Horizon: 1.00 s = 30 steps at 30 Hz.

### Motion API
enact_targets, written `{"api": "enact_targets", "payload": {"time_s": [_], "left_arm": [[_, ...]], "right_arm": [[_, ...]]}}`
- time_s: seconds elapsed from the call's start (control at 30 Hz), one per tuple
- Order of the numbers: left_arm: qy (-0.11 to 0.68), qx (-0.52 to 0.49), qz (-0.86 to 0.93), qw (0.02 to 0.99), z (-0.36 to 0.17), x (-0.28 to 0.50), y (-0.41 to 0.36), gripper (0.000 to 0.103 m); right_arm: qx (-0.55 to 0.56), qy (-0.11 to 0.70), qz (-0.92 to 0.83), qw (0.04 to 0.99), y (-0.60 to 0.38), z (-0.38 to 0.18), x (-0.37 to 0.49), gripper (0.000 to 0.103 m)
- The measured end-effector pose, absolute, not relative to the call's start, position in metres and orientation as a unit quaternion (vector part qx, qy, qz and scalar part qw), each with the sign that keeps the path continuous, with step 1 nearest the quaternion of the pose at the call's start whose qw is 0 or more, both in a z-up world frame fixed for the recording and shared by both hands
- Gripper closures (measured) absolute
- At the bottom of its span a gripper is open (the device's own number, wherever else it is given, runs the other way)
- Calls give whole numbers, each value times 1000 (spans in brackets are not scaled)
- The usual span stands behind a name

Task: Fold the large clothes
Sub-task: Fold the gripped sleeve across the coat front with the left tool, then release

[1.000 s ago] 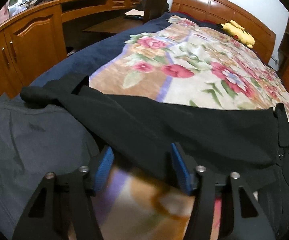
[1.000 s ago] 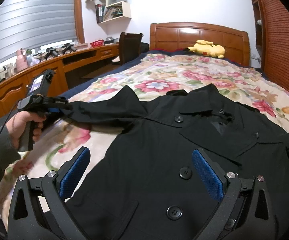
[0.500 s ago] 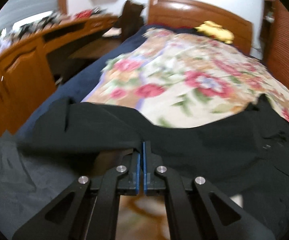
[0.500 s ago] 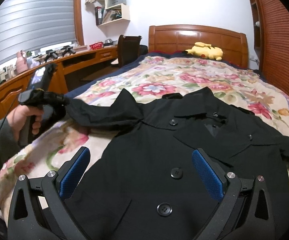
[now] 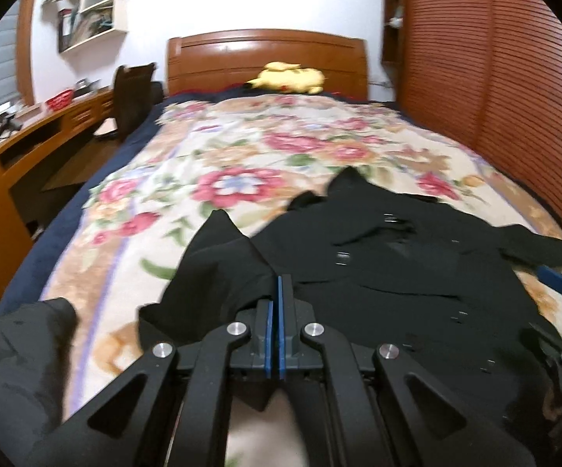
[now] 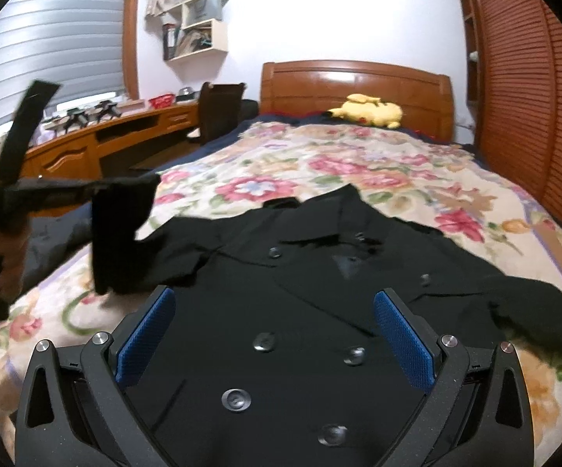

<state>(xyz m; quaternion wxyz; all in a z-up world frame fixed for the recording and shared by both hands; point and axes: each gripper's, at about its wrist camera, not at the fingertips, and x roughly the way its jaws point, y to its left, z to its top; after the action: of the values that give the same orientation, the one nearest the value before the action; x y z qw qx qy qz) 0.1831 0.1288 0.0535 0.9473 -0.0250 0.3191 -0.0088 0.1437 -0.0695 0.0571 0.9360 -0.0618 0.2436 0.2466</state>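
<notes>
Folding sleeve (image 6: 121,233) inward: left gripper (image 5: 274,311) clamped on it, lifted beside coat (image 6: 300,311). Right gripper (image 6: 273,334) open, over coat. Next: lay sleeve across the coat's front.

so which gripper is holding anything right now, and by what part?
Left gripper is shut on the black coat, pinching its sleeve near the cuff. Right gripper is open, holding nothing.

Black coat (image 6: 320,311) on floral bedspread (image 6: 378,163), right tool (image 6: 273,334) spread wide (blue pads)
</notes>
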Motion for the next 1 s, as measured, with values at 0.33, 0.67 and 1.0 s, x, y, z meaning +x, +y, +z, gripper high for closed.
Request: {"api": "enact_targets", "payload": {"time_s": [0.33,0.67,1.0], "left_arm": [[302,0,-25,953,28,144,73,103],[296,-6,-15,955,8,104,73,77],[292,3,-25,956,-5,74,98,49]], "right_arm": [[-54,243,239,939,-84,64,148,0],[-52,261,252,930,-74,52,155,0],[-66,267,273,922,-50,44,145,3]]}}
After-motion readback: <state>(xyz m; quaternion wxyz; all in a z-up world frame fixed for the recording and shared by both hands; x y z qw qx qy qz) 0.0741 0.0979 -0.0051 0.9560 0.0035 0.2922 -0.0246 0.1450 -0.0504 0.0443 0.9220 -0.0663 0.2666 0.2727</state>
